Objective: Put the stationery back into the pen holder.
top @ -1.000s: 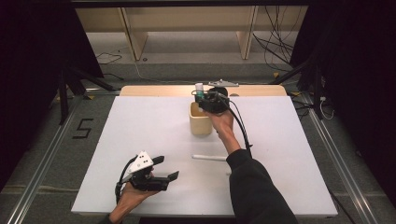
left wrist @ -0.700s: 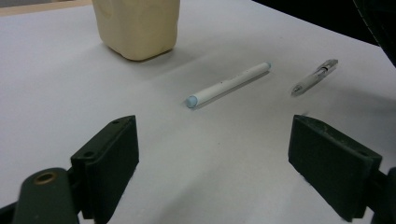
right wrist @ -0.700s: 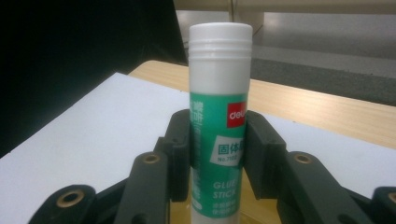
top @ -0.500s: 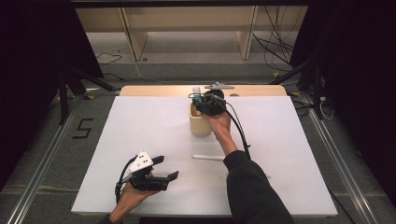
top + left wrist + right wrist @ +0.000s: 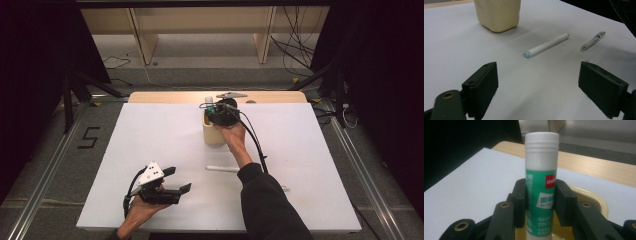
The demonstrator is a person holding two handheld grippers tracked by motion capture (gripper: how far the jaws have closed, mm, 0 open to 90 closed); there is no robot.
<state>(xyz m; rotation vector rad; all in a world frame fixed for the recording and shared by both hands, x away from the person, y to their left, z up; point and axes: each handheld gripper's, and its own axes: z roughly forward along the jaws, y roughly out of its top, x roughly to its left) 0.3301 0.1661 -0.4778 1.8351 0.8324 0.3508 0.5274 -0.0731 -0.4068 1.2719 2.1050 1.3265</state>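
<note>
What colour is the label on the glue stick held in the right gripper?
Green, with a small red logo patch; the glue stick has a white cap. Best seen in the right gripper view.

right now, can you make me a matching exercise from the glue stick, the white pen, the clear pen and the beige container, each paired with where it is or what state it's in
Things:
1. glue stick
2. white pen
3. clear pen
4. beige container

Places or states:
A. lying flat, blue-tipped, near the container
B. standing on the table under the right claw
C. clamped upright in the right claw
D. lying flat, farther from the container

Pairs: 1-C, 2-A, 3-D, 4-B
</note>
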